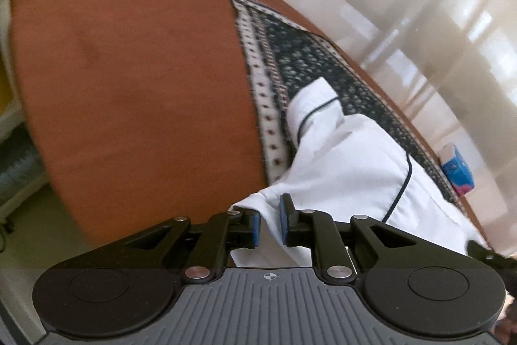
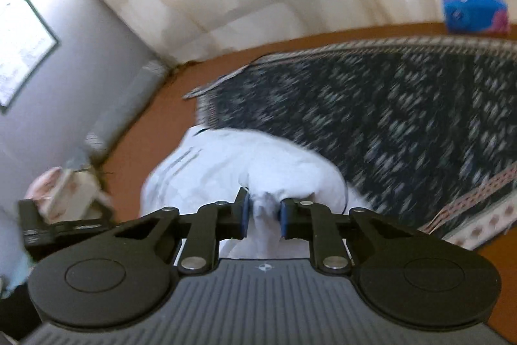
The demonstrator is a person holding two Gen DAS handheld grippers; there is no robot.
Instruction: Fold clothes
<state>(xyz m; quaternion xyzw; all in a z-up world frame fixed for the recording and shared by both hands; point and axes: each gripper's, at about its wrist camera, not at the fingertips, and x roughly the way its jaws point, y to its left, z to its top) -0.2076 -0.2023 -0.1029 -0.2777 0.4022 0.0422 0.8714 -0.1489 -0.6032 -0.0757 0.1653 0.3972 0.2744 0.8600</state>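
Left claw [image 1: 269, 220] and right claw [image 2: 262, 217] both clamped on white cloth

white garment [image 1: 349, 157]: 1
patterned cloth [image 1: 300, 54]: 1
blue box [image 1: 457, 168]: 1
tongs: 2, left [image 1: 269, 220] & right [image 2: 263, 214]

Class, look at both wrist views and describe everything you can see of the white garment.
The white garment looks like thin woven cloth with dark piping along its edges. It is bunched and creased, not yet folded flat, and lies partly on the patterned cloth and partly on the brown surface. The left gripper and the right gripper each pinch a fold of it between blue-padded fingers.
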